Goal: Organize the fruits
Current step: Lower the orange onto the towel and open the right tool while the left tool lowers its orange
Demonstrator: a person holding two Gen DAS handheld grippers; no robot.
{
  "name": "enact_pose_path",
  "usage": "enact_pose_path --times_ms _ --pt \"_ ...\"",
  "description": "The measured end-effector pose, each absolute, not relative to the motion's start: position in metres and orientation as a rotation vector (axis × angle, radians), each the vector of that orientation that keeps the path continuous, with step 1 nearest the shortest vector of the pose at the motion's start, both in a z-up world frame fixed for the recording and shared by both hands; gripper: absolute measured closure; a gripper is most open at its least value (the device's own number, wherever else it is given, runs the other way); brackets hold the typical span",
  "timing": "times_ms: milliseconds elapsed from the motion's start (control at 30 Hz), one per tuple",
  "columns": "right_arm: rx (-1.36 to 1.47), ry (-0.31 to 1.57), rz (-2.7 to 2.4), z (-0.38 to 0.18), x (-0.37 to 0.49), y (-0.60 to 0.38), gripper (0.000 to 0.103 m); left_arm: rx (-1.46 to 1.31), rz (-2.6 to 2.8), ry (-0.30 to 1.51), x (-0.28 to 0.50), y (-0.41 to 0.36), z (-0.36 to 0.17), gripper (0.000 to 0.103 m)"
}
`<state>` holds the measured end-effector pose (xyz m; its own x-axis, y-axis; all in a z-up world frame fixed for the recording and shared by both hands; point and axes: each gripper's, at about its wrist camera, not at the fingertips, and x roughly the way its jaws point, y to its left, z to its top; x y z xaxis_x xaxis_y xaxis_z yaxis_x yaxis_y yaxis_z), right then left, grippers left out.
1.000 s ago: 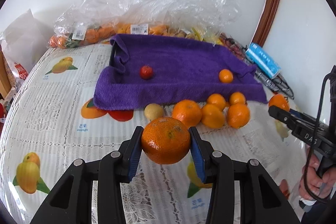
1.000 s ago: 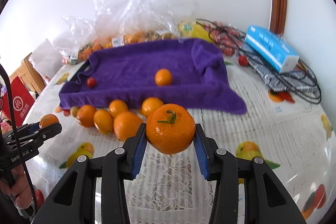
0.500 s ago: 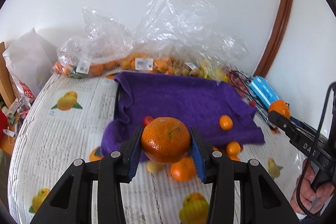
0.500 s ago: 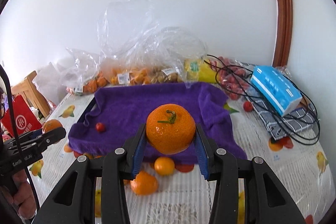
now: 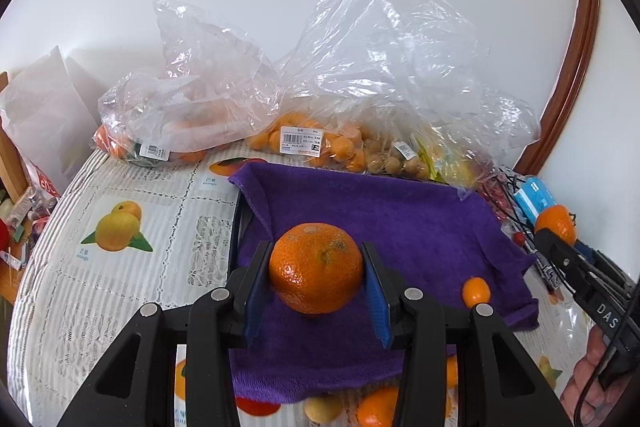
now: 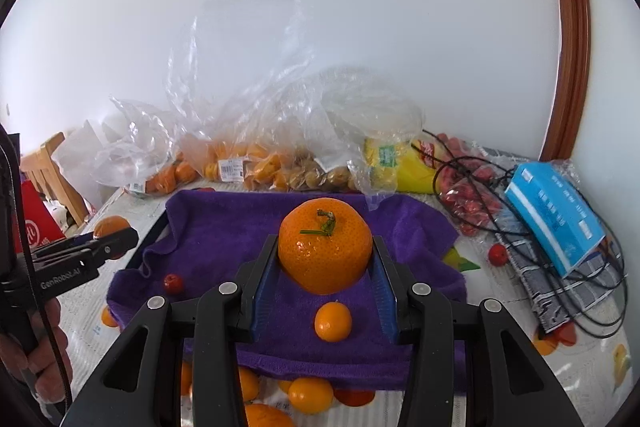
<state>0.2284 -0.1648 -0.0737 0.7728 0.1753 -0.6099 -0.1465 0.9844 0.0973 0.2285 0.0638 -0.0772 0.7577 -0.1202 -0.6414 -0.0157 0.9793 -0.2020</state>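
Left gripper (image 5: 316, 281): jaws closed on a large orange (image 5: 316, 267), blue pads pressed to both its sides, fruit held clear above the near part of the purple towel (image 5: 400, 227). Rough skin, pale scuffing on its upper face.

Right gripper (image 6: 325, 277): jaws clamped on a stemmed orange (image 6: 325, 251), green stem uppermost, likewise held above the towel.

Left wrist view, nearest first. Loose fruit (image 5: 376, 409) lies on the tablecloth (image 5: 100, 287) at 6 o'clock, just off the towel's near edge and partly hidden by the gripper body. At 3 o'clock, a small orange (image 5: 476, 291) sits on the towel near its right edge. Beyond that, the other gripper shows at the right edge with its fruit.

Right wrist view, nearest first. More loose oranges (image 6: 310, 395) lie at 6 o'clock, beside the towel's near hem. The small orange rests on the towel directly below the held fruit. At 9 o'clock, a small red fruit (image 6: 173, 283) lies on the towel's left portion. At 3 o'clock, off the towel, a blue box (image 6: 556, 215) lies on a checked cloth tangled with black cable (image 6: 600, 311).

Farthest: clear plastic bags of fruit (image 5: 304, 143) stand along the wall at 12 o'clock, touching the towel's far edge.
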Motion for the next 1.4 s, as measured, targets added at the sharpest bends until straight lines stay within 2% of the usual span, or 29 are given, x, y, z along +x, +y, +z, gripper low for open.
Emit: enact_pose_path --times_ms 133,567,1400 --pt "0.072 0.728 0.174 -0.100 0.241 -0.170 0.060 -0.216 -0.056 0.770 0.234 0.070 -0.095 0.062" --pt "0.038 0.760 0.141 -0.133 0.249 -0.170 0.060 -0.234 -0.069 0.804 0.236 0.070 -0.111 0.062" --pt "0.013 0.797 0.139 -0.144 0.250 -0.166 0.058 -0.184 -0.088 0.847 0.239 0.055 -0.123 0.062"
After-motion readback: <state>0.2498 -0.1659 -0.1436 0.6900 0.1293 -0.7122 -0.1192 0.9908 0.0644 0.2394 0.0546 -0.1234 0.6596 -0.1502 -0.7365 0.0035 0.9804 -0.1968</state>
